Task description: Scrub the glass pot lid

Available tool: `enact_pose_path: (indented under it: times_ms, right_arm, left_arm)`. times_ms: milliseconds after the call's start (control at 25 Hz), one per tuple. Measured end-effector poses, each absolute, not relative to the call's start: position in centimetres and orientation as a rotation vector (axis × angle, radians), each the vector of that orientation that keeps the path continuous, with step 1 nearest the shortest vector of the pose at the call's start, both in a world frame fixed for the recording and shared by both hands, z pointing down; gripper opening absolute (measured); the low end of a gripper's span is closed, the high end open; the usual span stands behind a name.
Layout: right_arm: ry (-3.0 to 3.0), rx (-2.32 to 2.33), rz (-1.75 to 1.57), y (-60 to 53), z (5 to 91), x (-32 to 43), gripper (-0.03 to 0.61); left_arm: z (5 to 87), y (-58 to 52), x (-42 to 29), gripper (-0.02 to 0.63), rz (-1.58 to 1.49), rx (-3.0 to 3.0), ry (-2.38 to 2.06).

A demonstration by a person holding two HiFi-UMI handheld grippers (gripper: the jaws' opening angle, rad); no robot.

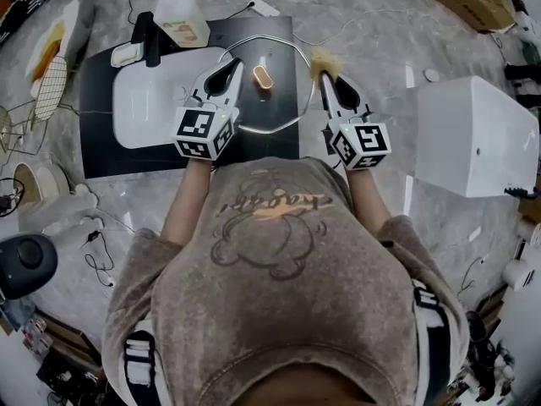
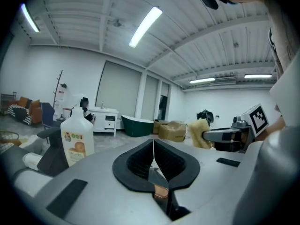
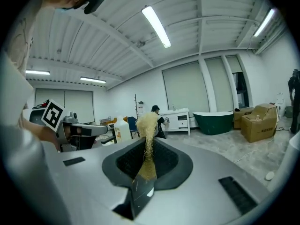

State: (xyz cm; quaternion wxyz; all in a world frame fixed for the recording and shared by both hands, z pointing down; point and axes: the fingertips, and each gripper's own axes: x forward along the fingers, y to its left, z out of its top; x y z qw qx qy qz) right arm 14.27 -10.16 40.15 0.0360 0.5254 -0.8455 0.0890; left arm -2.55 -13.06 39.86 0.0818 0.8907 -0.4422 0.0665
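Black mat point(image 1: 254, 149) underlies glass pot lid point(image 1: 275, 100); left gripper point(image 1: 235, 64) jaws pressed together, nothing between. Right gripper point(image 1: 325, 76) clamps yellow scrubber point(image 1: 322, 57).

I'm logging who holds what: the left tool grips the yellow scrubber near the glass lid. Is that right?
Not quite: the right tool grips the yellow scrubber near the glass lid. The right gripper view shows it pinched between the jaws; the left tool is shut with no scrubber.

The round clear glass pot lid point(image 1: 279, 100) is glossy, with a shiny metal rim. The yellow scrub pad point(image 3: 148, 121) looks rough and fibrous. The black rectangular mat point(image 1: 101, 155) is matt.
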Motion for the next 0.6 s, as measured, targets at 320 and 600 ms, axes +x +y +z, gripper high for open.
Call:
enact_pose_path:
  times_ms: [320,600]
  right_arm:
    - [-2.577,1.625,0.257,-10.8,41.4,13.5,0.035]
    - [-2.575,1.643,0.257,-10.7,41.3,13.0,0.032]
  left_arm:
    - [41.4,-13.2,-3.7,0.018,0.133,2.594,-1.373]
    - [41.7,-13.0,-4.9,0.018,0.094,2.534,-1.421]
